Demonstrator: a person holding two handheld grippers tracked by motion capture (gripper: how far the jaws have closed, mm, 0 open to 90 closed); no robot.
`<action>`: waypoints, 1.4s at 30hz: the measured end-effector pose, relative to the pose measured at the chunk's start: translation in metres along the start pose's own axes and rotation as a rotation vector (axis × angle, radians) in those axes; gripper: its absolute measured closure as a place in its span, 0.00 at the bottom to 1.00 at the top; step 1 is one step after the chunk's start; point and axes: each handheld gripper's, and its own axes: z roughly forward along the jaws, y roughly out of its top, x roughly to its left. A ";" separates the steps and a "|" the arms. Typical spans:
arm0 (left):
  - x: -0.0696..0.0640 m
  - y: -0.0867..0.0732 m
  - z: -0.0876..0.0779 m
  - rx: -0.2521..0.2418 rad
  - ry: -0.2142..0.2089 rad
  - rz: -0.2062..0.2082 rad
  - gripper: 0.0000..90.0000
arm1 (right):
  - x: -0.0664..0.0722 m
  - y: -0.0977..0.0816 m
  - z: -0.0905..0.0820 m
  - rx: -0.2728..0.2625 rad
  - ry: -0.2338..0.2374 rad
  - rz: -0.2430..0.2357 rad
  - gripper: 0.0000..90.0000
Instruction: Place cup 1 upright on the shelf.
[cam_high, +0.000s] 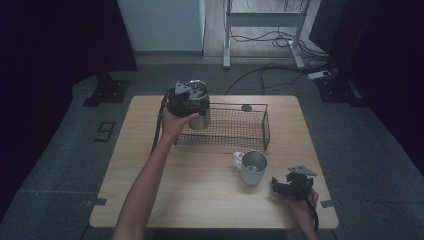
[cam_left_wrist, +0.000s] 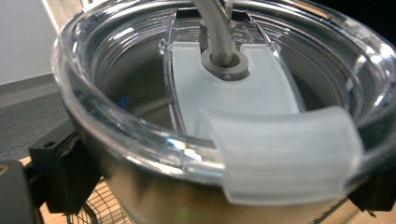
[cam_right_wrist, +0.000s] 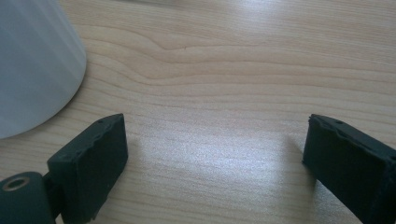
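We hold the left gripper (cam_high: 186, 102) clamped around a steel tumbler with a clear plastic lid (cam_high: 199, 107), its black jaws pressed against the tumbler's opposite sides, as the left gripper view shows, where the tumbler's clear lid (cam_left_wrist: 224, 88) has a frosted slider and a grey stem rising from its middle. The tumbler sits at the near-left corner of the black wire mesh basket (cam_high: 257, 127), and we cannot tell whether it rests inside the basket or is lifted just above its rim. A small dark round disc (cam_high: 246, 108) lies just beyond the basket's far rim. In front of the basket, on the light wooden table (cam_high: 200, 195), stands a silver metal mug with a white handle (cam_high: 251, 168), upright and apart from the basket. Our right gripper (cam_high: 281, 186) rests low over the table just to the right of the mug, its jaws spread wide with only bare wood between them; the mug's pale side (cam_right_wrist: 32, 65) shows beside its left jaw, not touching it.
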 end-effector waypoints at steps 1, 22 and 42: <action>0.000 -0.001 0.001 0.002 0.002 0.003 0.04 | 0.000 0.000 0.000 0.000 0.000 0.000 0.07; 0.004 -0.022 0.032 0.057 0.006 -0.017 0.04 | 0.000 0.000 0.000 0.000 0.000 0.000 0.07; 0.005 -0.038 0.047 0.109 0.017 -0.033 0.04 | 0.000 0.000 0.000 0.000 -0.001 0.000 0.07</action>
